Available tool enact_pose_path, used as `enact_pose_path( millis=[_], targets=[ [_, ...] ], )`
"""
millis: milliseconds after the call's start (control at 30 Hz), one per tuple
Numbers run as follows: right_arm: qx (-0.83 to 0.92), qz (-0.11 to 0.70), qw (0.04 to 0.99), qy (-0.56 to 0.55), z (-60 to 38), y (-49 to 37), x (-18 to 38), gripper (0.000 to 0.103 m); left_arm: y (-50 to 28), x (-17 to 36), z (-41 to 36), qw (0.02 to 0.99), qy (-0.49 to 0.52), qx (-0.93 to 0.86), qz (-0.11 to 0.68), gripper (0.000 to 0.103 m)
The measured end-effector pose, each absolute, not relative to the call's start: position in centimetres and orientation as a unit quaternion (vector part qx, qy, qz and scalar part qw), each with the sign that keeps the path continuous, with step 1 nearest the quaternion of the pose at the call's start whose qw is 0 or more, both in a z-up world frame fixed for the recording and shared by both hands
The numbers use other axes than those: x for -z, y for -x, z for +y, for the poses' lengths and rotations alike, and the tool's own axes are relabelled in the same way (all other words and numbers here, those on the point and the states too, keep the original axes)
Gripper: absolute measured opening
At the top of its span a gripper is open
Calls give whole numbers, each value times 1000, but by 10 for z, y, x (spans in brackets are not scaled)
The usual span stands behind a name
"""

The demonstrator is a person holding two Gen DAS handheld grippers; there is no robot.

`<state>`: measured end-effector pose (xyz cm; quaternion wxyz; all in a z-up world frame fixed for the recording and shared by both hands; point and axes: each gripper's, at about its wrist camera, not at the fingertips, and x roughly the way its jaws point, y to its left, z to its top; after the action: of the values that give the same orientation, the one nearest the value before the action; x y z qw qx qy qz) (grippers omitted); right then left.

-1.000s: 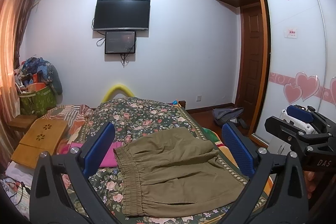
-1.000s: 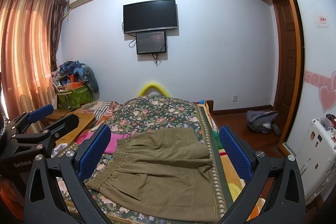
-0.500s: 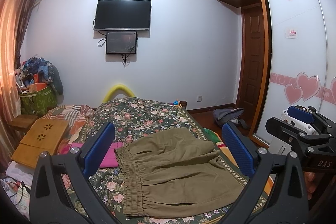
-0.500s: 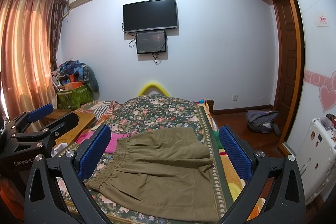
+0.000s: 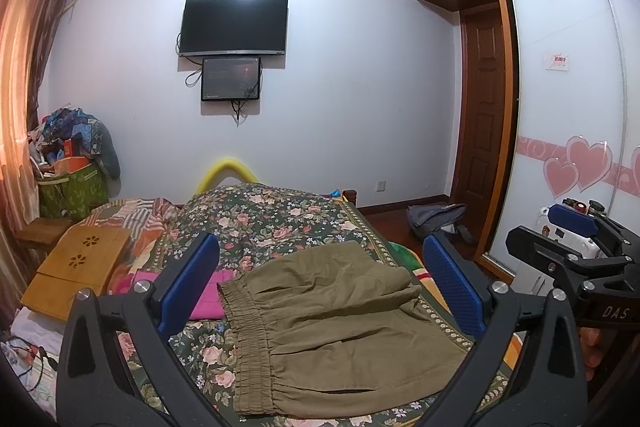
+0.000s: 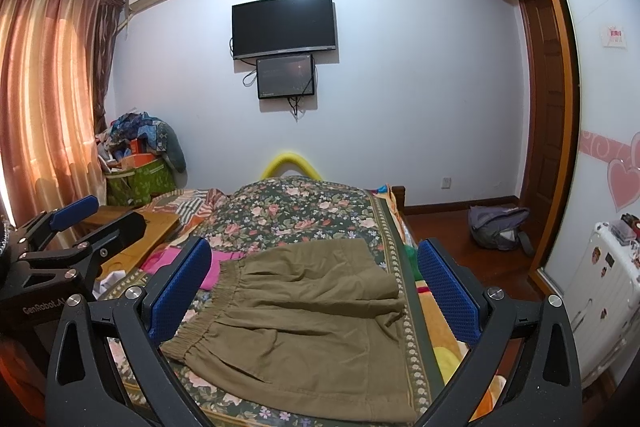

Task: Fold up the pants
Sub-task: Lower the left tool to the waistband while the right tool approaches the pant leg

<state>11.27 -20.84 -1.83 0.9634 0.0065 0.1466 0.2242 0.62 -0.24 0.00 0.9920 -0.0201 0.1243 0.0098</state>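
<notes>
Pants (image 5: 336, 323) on the bed, beyond both wide-spread grippers' fingertips.

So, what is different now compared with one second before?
Almost nothing. The left gripper drifted very slightly; nothing was grasped or released. The right gripper stays open above the bed, and the folded pants lie as before.

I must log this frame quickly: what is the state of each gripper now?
Left gripper: open, holding nothing, above the olive pants.
Right gripper: open, holding nothing.
</notes>
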Motion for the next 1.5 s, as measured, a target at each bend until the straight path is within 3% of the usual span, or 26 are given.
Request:
enact_pose_path(
  millis=[567, 1133, 1500],
  targets=[
    [-190, 235, 953, 16, -226, -200, 63, 103, -117, 60, 52, 975, 23, -42, 216, 103],
    [-205, 258, 942, 62, -205, -329, 84, 102, -275, 142, 172, 941, 83, -105, 311, 103],
    [-216, 298, 924, 103, -177, -424, 120, 102, -329, 201, 215, 921, 83, -106, 366, 103]
  ],
)
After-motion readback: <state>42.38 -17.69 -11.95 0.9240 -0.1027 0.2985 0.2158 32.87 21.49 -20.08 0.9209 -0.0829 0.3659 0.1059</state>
